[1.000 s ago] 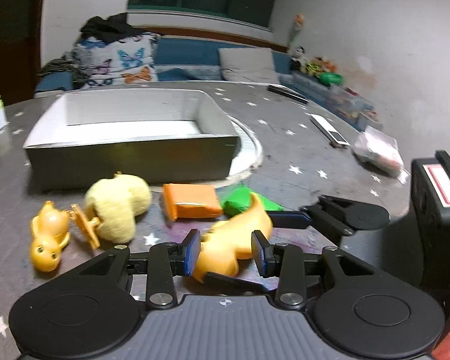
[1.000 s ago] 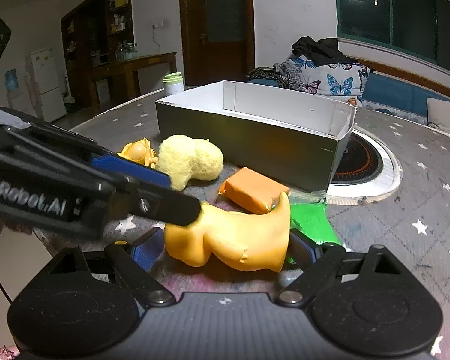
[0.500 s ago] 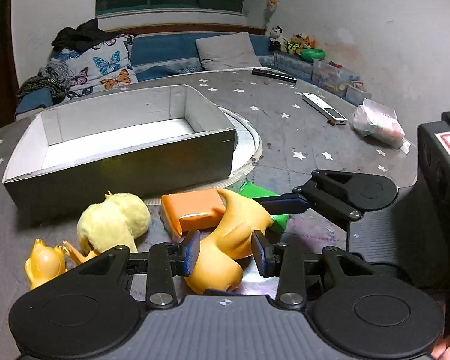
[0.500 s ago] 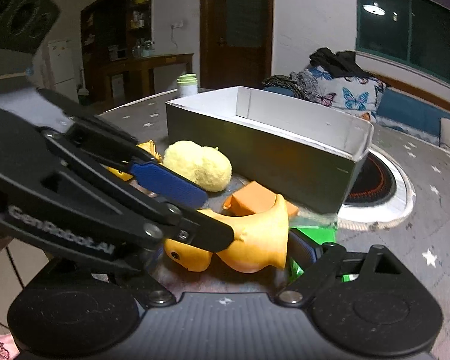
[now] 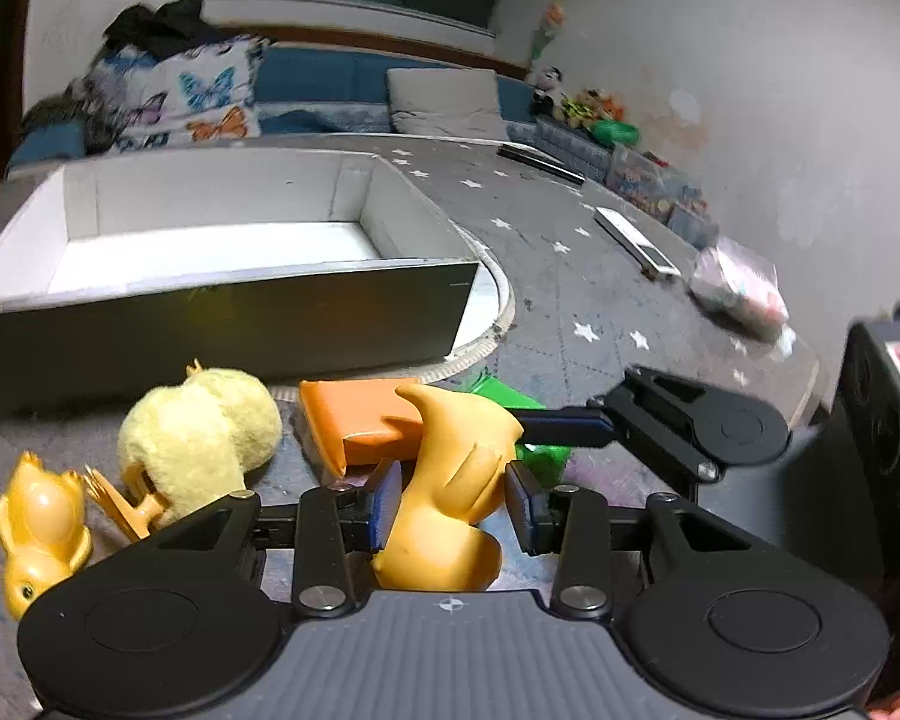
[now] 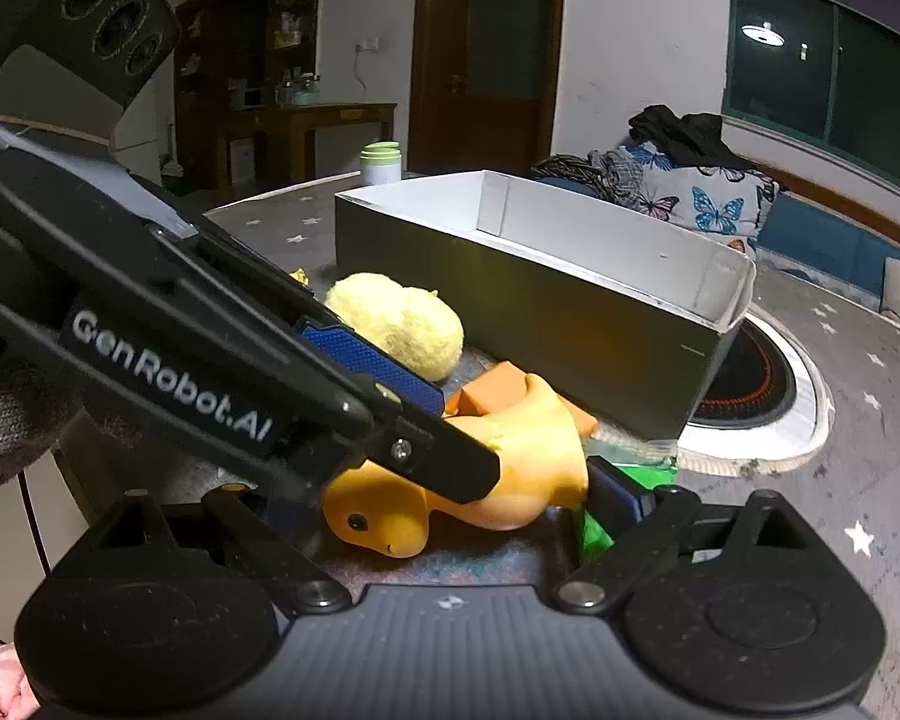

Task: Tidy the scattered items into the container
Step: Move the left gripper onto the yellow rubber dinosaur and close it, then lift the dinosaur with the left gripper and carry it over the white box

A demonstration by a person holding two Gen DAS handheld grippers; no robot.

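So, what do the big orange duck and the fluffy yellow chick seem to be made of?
Orange duck: probably soft rubber or vinyl, since its moulded surface is smooth with a dull sheen. Yellow chick: plush fabric, judging by its fuzzy, matte pile.

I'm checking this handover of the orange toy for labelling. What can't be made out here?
- Left hand-held gripper: whether its pads press the orange toy; left view, toy hides the faces.
- Right hand-held gripper's left finger: right view, behind the left one's arm.
- Green item: mostly hidden, both views.
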